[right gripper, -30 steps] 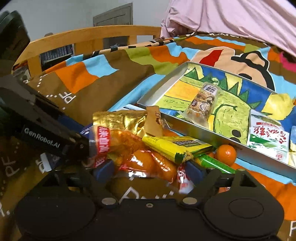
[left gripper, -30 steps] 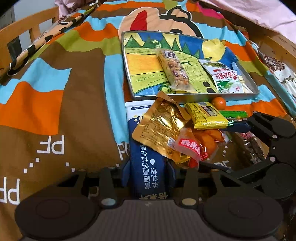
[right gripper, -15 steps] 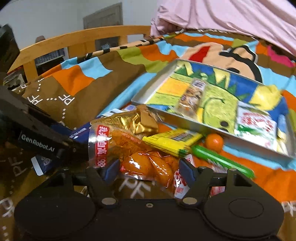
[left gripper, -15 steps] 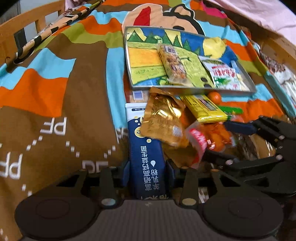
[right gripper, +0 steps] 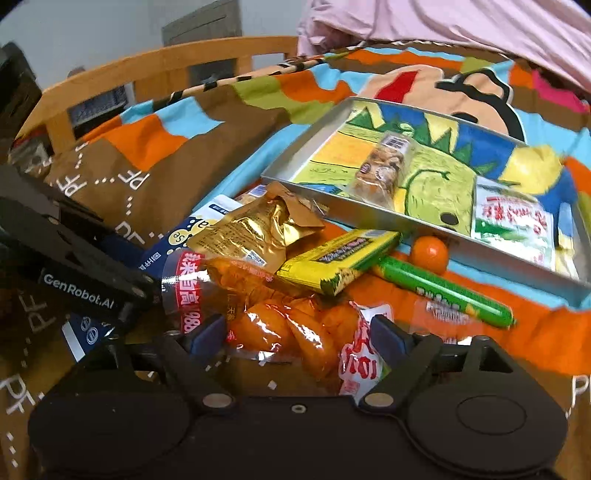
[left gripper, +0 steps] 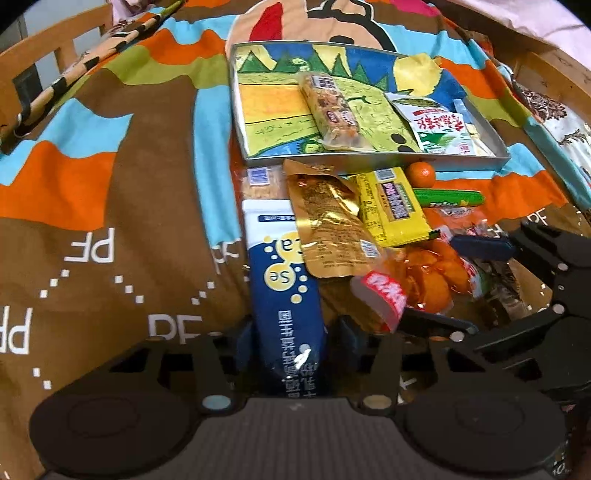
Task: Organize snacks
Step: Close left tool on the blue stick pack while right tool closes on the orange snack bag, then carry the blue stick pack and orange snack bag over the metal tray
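My left gripper (left gripper: 295, 343) grips the near end of a long blue milk-powder packet (left gripper: 284, 295) between its pads, and its jaws are opening slightly. A gold pouch (left gripper: 328, 229) lies across the packet's far end. My right gripper (right gripper: 295, 332) has its pads against both sides of a clear bag of orange snacks (right gripper: 280, 328), and its jaws are opening. A yellow packet (right gripper: 340, 258), a green stick (right gripper: 443, 291) and a small orange (right gripper: 428, 254) lie just beyond. The metal tray (left gripper: 369, 160) behind the pile holds a nut bar (left gripper: 332, 110) and a green-and-white sachet (left gripper: 439, 129).
Everything lies on a colourful cartoon blanket (left gripper: 110, 184) over a bed. A biscuit packet (left gripper: 258, 181) shows behind the blue packet. A wooden bed rail (right gripper: 147, 74) runs along the left and pink bedding (right gripper: 443, 26) is heaped at the back.
The orange bag has come toward the near side with my right gripper, away from the yellow packet and green stick. The blue packet slid back, uncovering a biscuit packet by the tray.
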`<state>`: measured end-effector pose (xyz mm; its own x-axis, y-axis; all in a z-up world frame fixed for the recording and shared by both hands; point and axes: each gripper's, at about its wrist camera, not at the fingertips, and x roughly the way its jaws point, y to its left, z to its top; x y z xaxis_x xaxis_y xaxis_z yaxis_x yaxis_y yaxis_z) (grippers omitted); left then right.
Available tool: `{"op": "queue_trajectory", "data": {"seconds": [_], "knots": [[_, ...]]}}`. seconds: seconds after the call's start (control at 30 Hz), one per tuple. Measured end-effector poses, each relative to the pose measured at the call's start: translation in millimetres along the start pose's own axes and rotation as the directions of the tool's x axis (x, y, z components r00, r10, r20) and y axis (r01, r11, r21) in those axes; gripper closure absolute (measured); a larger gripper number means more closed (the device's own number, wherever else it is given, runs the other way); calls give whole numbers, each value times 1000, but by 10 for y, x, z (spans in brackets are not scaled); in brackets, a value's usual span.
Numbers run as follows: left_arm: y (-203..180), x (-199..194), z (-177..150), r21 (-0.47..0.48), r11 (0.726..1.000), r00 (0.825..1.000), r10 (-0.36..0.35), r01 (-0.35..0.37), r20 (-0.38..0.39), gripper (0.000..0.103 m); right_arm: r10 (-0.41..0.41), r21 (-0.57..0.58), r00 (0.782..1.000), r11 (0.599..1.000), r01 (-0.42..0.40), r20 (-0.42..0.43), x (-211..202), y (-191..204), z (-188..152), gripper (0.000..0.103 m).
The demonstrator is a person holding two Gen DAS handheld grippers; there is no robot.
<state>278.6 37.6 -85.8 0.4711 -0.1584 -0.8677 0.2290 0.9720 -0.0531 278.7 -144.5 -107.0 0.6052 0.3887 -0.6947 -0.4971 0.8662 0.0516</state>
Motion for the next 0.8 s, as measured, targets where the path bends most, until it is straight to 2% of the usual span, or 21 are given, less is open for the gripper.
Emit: {"op": "queue_trajectory", "data": {"seconds": [0.03,0.17,0.37,0.5,0.67,0.8], "knots": [[8,-9,-10,-5,1000,1000,1,0,4,61,-2,-1,1000,1000,2,3,-27,7,-3,21],[37,-33,-31,-24,1000,1000,-8,8,5,63,-22,-20,1000,1000,22,11,-156,45,-34,22],[-15,-102,-58,-16,1000,1000,2,-2,7,66,-111,-159,991,980,121,69,-450,226,-133,23],[-16,-225,-47,-42,999,999,-18,19,30,67,-124,-189,987,972,142,104,-567,305,-151,23],[-17,-474,-77,-81,996,994,-16,25,109,69,-144,-212,974,961,180,174,-710,366,-100,23],[6,-665,-103,-125,992,979,12,13,204,69,-151,-188,961,962,197,233,-855,342,-35,23]]}}
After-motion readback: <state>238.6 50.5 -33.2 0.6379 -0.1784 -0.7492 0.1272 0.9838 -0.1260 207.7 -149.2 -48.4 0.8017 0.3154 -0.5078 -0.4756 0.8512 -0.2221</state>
